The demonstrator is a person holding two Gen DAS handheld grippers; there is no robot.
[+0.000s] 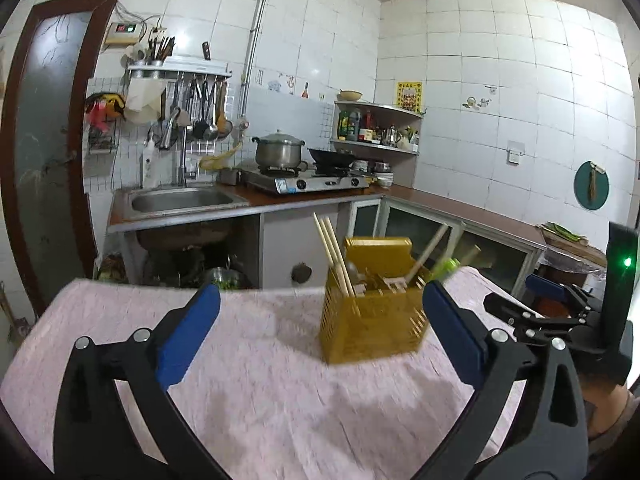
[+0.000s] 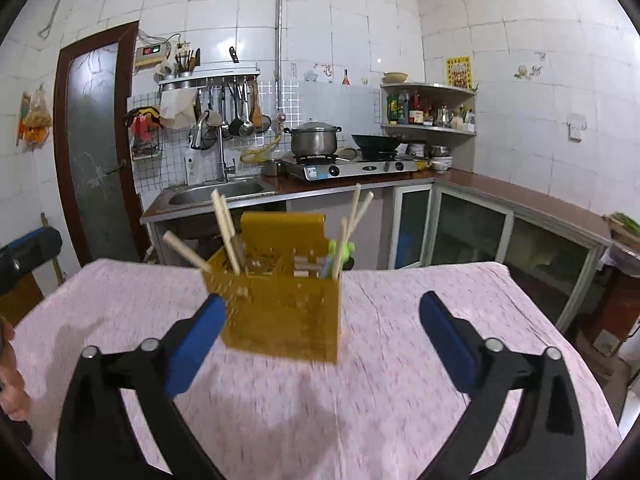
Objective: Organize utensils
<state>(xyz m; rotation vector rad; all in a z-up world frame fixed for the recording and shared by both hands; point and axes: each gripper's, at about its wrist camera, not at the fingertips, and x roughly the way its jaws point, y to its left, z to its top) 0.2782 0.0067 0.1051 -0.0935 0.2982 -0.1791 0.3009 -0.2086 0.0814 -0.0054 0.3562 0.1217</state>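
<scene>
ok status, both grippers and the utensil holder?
Left gripper open, empty. Right gripper open, empty. Yellow utensil holder upright on pink tablecloth, chopsticks inside. Nothing blocking.

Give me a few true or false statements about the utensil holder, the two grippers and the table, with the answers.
1. The yellow utensil holder stands upright on the pink tablecloth. True.
2. The right gripper is shut on a chopstick. False: its fingers are spread wide and hold nothing.
3. Chopsticks stick up out of the holder. True.
4. The left gripper is shut. False: it is open and holds nothing.
5. Loose utensils lie on the tablecloth beside the holder. False: none show there.
</scene>
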